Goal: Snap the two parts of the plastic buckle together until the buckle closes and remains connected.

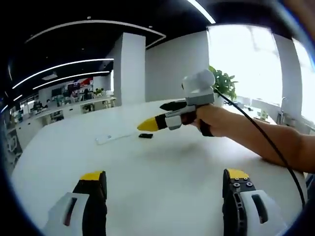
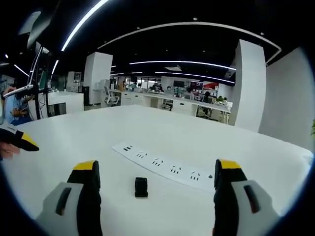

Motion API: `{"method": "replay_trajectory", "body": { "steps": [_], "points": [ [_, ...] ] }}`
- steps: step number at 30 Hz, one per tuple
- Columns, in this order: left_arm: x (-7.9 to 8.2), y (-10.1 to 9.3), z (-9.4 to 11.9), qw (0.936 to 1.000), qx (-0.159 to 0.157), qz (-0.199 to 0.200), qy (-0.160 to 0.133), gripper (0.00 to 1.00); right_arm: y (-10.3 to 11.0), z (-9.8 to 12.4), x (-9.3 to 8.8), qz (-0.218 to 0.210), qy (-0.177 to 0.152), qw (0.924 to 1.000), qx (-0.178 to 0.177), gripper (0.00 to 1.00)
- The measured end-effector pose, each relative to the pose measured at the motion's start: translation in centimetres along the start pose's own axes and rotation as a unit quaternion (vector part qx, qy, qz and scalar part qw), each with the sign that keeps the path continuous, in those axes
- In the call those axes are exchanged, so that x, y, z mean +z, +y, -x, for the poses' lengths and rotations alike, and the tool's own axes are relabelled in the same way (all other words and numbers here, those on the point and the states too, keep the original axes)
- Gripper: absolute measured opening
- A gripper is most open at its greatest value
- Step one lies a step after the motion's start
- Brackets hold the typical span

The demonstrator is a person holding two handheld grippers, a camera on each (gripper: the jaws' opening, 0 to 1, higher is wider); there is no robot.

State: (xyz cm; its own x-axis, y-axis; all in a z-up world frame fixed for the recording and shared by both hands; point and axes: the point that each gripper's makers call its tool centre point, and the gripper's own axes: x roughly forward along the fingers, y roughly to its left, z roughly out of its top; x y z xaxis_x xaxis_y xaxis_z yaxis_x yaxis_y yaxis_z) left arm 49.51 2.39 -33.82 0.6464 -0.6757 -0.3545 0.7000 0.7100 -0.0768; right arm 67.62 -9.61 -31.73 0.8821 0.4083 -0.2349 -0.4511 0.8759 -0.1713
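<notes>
A small black plastic buckle lies on the white table, just ahead of my right gripper and between its wide-apart jaws, which hold nothing. I cannot tell whether it is one part or two joined. In the left gripper view the buckle is a dark speck in mid-table, just below the yellow tip of the right gripper, which a hand holds. My left gripper stands open and empty, well short of the buckle.
A white power strip lies flat just beyond the buckle; it shows as the strip left of the buckle. The right gripper's black cable runs along the person's forearm. Desks, chairs and pillars stand far behind the table.
</notes>
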Motion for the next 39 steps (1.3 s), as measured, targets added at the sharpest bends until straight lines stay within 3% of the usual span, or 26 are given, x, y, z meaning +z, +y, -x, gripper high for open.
{"method": "replay_trajectory", "body": {
  "steps": [2,4,25,39],
  "points": [
    [0.7,0.2,0.2,0.9998,-0.004,0.007,-0.018,0.91,-0.1,-0.1,0.0,-0.002,-0.001,1.0,0.002,0.93],
    [0.6,0.1,0.0,0.9998,-0.007,0.011,-0.017,0.97,-0.1,-0.4,0.1,-0.004,-0.003,1.0,0.003,0.99],
    [-0.6,0.8,-0.2,0.9999,0.007,0.008,0.004,0.99,0.2,0.6,0.2,-0.007,-0.003,0.9998,-0.017,0.99],
    [-0.4,1.0,-0.3,0.9999,0.008,0.009,-0.005,0.99,0.7,2.4,0.8,-0.015,-0.013,0.9996,-0.02,0.97]
  ]
}}
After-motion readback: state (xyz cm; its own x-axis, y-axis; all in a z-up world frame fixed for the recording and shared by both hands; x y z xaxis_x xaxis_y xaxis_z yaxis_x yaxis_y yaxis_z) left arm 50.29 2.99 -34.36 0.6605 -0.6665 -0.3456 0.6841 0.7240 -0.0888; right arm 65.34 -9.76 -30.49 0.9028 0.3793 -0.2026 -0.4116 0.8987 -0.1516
